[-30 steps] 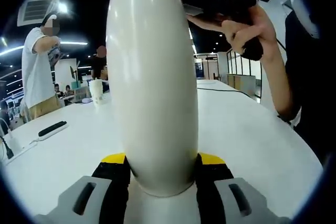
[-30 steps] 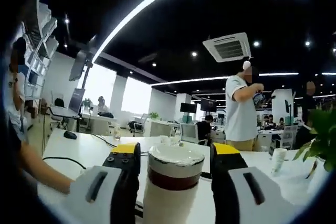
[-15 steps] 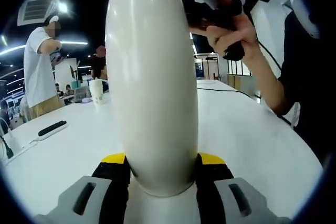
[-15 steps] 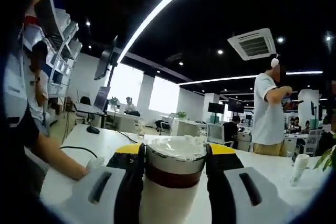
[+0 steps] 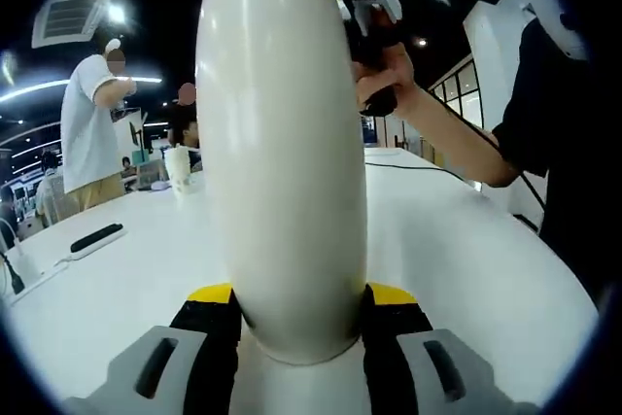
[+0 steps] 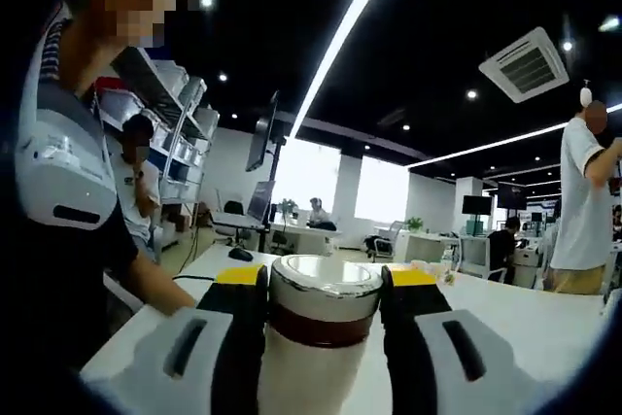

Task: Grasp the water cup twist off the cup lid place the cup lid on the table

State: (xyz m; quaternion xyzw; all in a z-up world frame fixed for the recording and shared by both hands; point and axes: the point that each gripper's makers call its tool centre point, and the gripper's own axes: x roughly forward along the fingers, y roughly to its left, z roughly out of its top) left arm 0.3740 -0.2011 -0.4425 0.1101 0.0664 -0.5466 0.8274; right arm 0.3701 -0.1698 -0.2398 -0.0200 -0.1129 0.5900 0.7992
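Cream-white and glossy, the tall smooth water cup [image 5: 282,153] sits clamped between our left gripper [image 5: 296,323] jaws above the white table [image 5: 466,250]. Our right gripper [image 6: 324,284] pinches its silver-topped, brown-banded lid [image 6: 324,300]; the room has swung round since a second ago, so twisting is underway. The thread's release is hidden.

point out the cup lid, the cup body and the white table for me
cup lid [image 6: 324,289]: right gripper view, its shiny top edge
water cup [image 5: 282,162]: left gripper view, middle of its cream body
table [image 5: 457,250]: left gripper view, bare white top
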